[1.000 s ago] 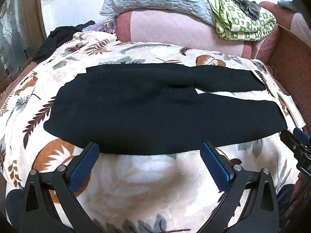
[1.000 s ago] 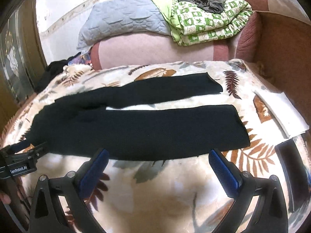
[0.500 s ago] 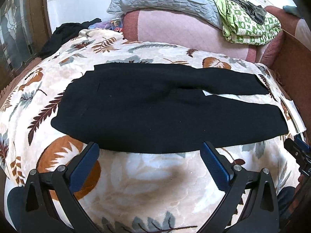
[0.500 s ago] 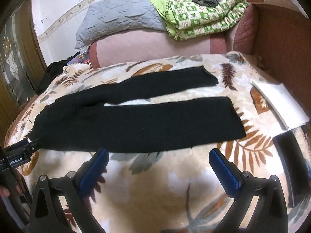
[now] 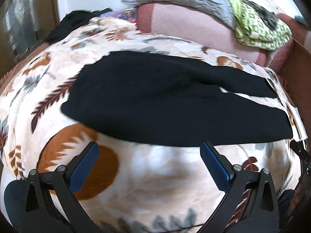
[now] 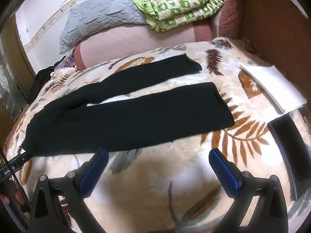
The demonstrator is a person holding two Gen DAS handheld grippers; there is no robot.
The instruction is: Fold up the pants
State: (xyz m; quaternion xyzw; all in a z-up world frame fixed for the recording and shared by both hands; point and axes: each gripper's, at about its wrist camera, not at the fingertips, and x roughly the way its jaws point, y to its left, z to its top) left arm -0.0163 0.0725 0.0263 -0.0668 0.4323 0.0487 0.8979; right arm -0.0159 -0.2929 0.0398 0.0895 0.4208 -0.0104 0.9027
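Black pants [image 5: 165, 101] lie flat on a leaf-patterned blanket [image 5: 155, 174], waist at the left, the two legs spread apart toward the right [image 6: 136, 114]. My left gripper [image 5: 149, 155] is open and empty, just short of the near edge of the waist part. My right gripper [image 6: 158, 161] is open and empty, just short of the near leg's edge. The left gripper also shows at the left edge of the right wrist view [image 6: 13, 165], close to the waist corner. The right gripper shows at the right edge of the left wrist view [image 5: 301, 153].
A pink headboard cushion [image 6: 136, 40] stands behind, with a grey quilt [image 6: 101, 21] and a green patterned blanket [image 6: 184, 5] on top. A white folded item [image 6: 272, 85] and a dark flat object [image 6: 289, 149] lie at the right. Dark clothes [image 5: 77, 21] sit far left.
Both grippers moved closer to the pants' near edge and tilted; the left view shifted leftward toward the waist. Both stay open. The pants have not moved.
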